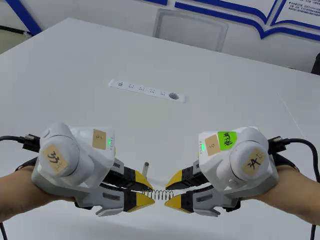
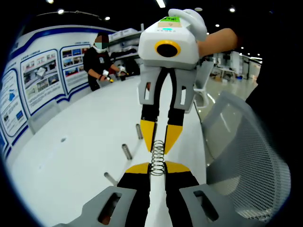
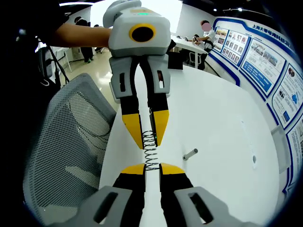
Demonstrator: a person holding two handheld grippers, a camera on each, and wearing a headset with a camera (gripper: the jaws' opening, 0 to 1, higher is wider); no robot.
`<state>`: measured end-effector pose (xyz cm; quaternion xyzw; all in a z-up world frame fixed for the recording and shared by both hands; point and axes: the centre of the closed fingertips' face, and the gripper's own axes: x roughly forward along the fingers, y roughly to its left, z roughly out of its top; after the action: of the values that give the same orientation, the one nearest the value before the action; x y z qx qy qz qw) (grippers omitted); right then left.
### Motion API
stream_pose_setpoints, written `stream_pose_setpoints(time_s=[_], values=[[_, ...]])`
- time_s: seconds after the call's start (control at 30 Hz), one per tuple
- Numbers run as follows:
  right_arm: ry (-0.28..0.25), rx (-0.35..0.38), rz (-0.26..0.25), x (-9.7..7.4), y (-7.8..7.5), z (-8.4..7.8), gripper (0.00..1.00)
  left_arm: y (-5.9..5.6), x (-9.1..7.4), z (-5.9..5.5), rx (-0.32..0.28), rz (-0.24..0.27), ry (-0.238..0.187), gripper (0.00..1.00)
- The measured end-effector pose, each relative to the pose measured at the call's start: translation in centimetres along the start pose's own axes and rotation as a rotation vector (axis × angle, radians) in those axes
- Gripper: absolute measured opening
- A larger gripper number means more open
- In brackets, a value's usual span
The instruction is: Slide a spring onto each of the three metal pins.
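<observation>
A thin coil spring (image 1: 159, 194) hangs level between my two grippers, just above the white table (image 1: 100, 65). My left gripper (image 1: 151, 192) is shut on one end and my right gripper (image 1: 167, 195) on the other. In the left gripper view the spring (image 2: 158, 153) runs from my own jaws (image 2: 156, 167) up to the right gripper (image 2: 160, 142). Three short metal pins stand on the table to the left there (image 2: 139, 131), (image 2: 126, 151), (image 2: 110, 178). One pin (image 1: 146, 167) stands just behind the left gripper's tips. The right gripper view has the spring (image 3: 150, 153) and a pin (image 3: 190, 153).
A white power strip (image 1: 146, 90) lies at mid-table. A grey mesh chair (image 1: 190, 27) stands at the far edge, and another mesh chair (image 3: 71, 142) is on my side. People stand at a far bench (image 2: 102, 61).
</observation>
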<state>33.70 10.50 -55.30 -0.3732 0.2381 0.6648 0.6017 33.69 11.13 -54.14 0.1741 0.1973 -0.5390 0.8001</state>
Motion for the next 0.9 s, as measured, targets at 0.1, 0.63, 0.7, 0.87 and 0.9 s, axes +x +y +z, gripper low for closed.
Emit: stream_pose_setpoints(time_s=[0.1, 0.63, 0.7, 0.87, 0.9], values=[[0.001, -0.012, 0.014, 0.0, 0.2, 0.0, 0.11, -0.3, 0.0, 0.0, 0.011, -0.012, 0.004, 0.10], [-0.111, -0.023, -0.017, -1.3, -0.1, 2.7, 0.10, 0.4, -0.6, -0.1, 0.004, 0.011, 0.004, 0.10], [-0.140, -0.015, -0.018, -1.5, -0.1, 3.4, 0.10, 0.3, -0.5, -0.3, 0.011, 0.008, 0.014, 0.10], [-0.160, -0.016, -0.011, -1.5, -0.2, 4.0, 0.10, 0.3, -0.5, -0.4, 0.008, 0.014, 0.015, 0.10], [-0.165, -0.015, -0.008, -1.5, -0.2, 4.1, 0.10, 0.3, -0.5, -0.4, 0.008, 0.014, 0.016, 0.10]])
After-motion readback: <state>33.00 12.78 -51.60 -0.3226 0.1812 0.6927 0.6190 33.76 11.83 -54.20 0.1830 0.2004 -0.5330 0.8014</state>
